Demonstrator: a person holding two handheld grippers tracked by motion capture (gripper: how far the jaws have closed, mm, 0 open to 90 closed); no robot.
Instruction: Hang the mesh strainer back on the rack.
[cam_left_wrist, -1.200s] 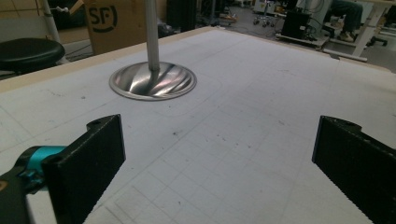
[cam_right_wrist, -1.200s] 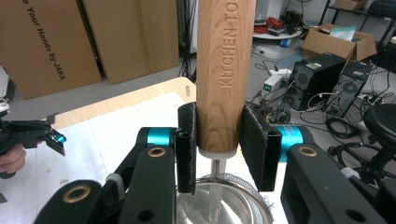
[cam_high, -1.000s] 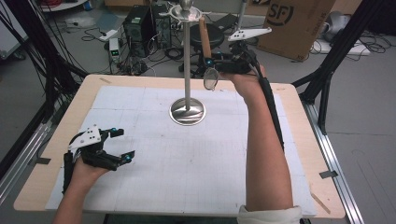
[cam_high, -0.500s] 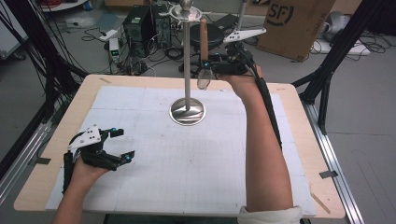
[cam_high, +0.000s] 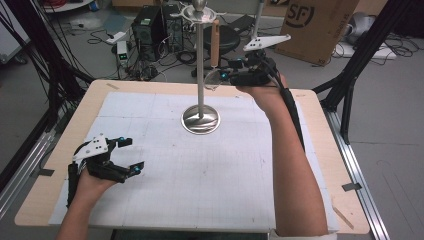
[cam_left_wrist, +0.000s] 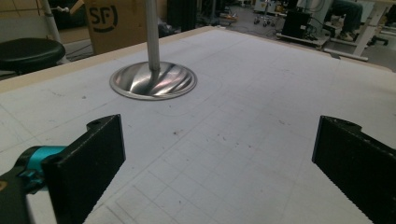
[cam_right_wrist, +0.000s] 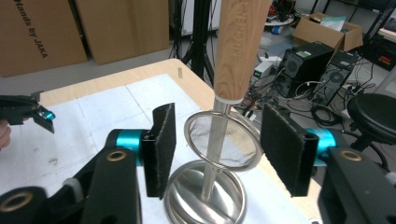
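Note:
A small mesh strainer (cam_high: 214, 79) with a wooden handle (cam_high: 215, 42) hangs from a hook at the top of a metal stand (cam_high: 200, 120), beside its pole. My right gripper (cam_high: 225, 76) is raised at the strainer's ring, open. In the right gripper view the round mesh (cam_right_wrist: 233, 144) sits between the two pads with a thin gap on each side, and the handle (cam_right_wrist: 240, 46) rises above. My left gripper (cam_high: 132, 155) rests open on the white mat at the front left, nothing between its jaws (cam_left_wrist: 215, 154). The stand's round base (cam_left_wrist: 153, 80) lies ahead of it.
A white gridded mat (cam_high: 210, 175) covers the wooden table (cam_high: 320, 150). Beyond the far edge are a black stool (cam_high: 230, 32), computer boxes (cam_high: 150, 25), cables and cardboard boxes (cam_high: 320, 20) on the floor. Black frame legs (cam_high: 360, 65) stand at the right.
The strainer's ring has swung slightly left toward the pole, and my right gripper has shifted with it. The left gripper has stayed where it was.

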